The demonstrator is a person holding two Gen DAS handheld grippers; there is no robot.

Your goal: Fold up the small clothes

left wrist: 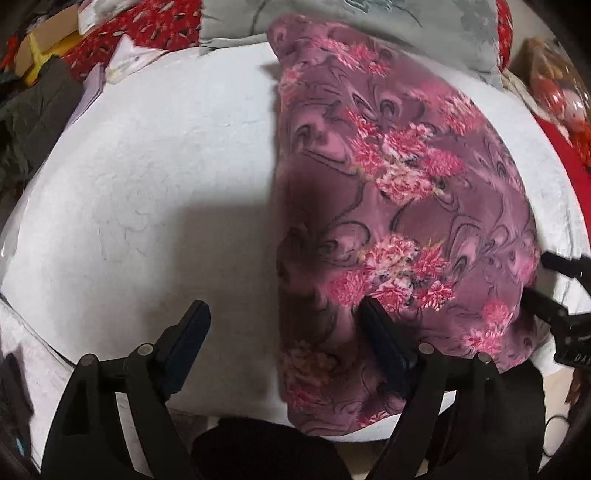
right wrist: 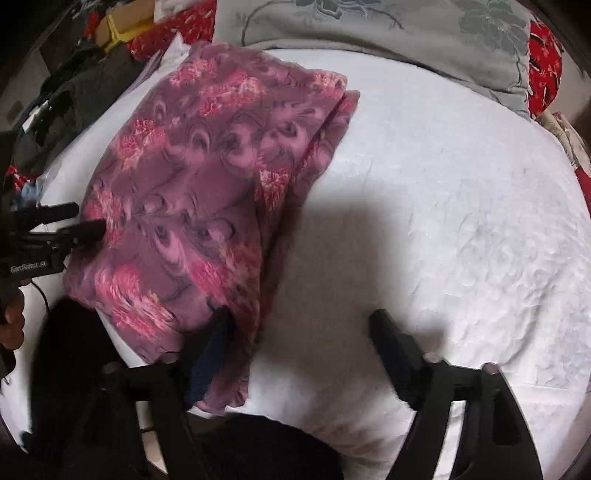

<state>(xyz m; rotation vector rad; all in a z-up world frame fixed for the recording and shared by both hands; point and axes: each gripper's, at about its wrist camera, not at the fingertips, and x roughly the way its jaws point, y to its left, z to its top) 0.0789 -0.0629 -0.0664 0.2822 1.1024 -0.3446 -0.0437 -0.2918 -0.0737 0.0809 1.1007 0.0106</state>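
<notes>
A purple cloth with pink flowers [left wrist: 399,206] lies folded in a long strip on the white bedding [left wrist: 147,184]. My left gripper [left wrist: 284,325] is open, its right finger over the cloth's near left edge and its left finger over the white bedding. The right gripper's fingertips [left wrist: 543,284] show at the cloth's right edge. In the right wrist view the cloth [right wrist: 192,192] lies to the left; my right gripper [right wrist: 299,328] is open, its left finger tucked under the cloth's near right edge. The left gripper [right wrist: 81,221] shows at the cloth's left edge.
A grey flowered pillow [right wrist: 369,33] lies at the far end of the bedding. Red patterned fabric [left wrist: 147,29] and dark clothes [left wrist: 33,110] are piled at the far left. More red items [left wrist: 565,122] sit at the right. The bedding's near edge drops off below the grippers.
</notes>
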